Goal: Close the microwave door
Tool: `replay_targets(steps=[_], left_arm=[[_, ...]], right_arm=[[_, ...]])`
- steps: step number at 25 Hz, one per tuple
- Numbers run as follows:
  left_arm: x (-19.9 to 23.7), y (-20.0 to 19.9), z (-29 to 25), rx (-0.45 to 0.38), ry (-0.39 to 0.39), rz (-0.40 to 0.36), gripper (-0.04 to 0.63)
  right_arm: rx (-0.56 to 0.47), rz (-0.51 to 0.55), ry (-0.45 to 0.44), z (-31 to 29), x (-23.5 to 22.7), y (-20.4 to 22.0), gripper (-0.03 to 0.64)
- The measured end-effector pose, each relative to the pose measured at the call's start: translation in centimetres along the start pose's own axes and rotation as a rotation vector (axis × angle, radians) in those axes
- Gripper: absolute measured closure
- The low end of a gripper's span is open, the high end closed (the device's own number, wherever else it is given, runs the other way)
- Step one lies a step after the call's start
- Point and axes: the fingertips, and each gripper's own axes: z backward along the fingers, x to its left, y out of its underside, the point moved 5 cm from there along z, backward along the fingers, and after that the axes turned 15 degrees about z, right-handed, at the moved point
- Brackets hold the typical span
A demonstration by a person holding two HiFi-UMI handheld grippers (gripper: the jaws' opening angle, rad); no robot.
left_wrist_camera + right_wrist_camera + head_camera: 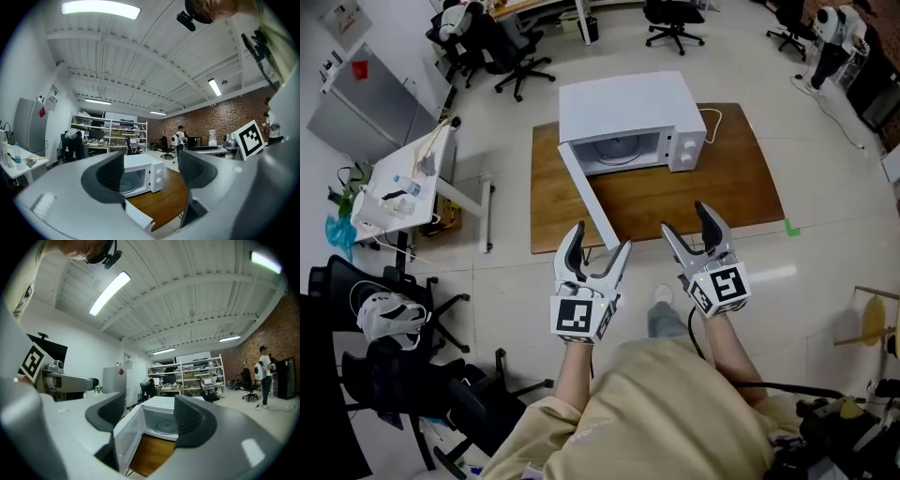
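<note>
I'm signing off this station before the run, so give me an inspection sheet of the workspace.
Surface: wooden table, bare apart from the microwave and its cord.
Job's things: white microwave on the table; its door stands wide open, swung toward the person; turntable inside is empty.
Clutter: nothing seen on the table.
Grippers: left gripper and right gripper both have jaws apart and grip nothing, held near the table's front edge.
Cables: white cord loops beside the microwave; black cable trails from the right gripper.
Surroundings: office chairs, a white desk with small items at left, a person standing far right.
</note>
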Motion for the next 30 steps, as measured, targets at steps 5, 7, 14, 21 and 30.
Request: replay_targets(steps=[5, 7, 14, 21, 30], left_arm=[[0.2, -0.1, -5.1, 0.004, -0.032, -0.015, 0.232], [0.7, 0.4, -6.4, 0.006, -0.049, -0.026, 0.232], [7.7, 5.6, -10.4, 0.266, -0.083, 0.044, 0.239], [11.8, 13.4, -9.4, 0.447, -0.089, 0.597, 0.279], [17.3, 17.8, -10.4, 0.663, -0.152, 0.792, 0.406]], right_arm=[[-0.054, 0.048, -0.008, -2.0, -4.3, 0.1, 0.302], [-0.062, 0.056, -0.019, -2.8, -5.5, 0.5, 0.304], [-0.058, 0.097, -0.064, -6.1, -10.6, 3.7, 0.305], [-0.026, 0.040, -0.080, -8.7, -16.0, 6.6, 0.307], [0.000, -0.072, -0.042, -13.6, -15.7, 7.3, 0.308]])
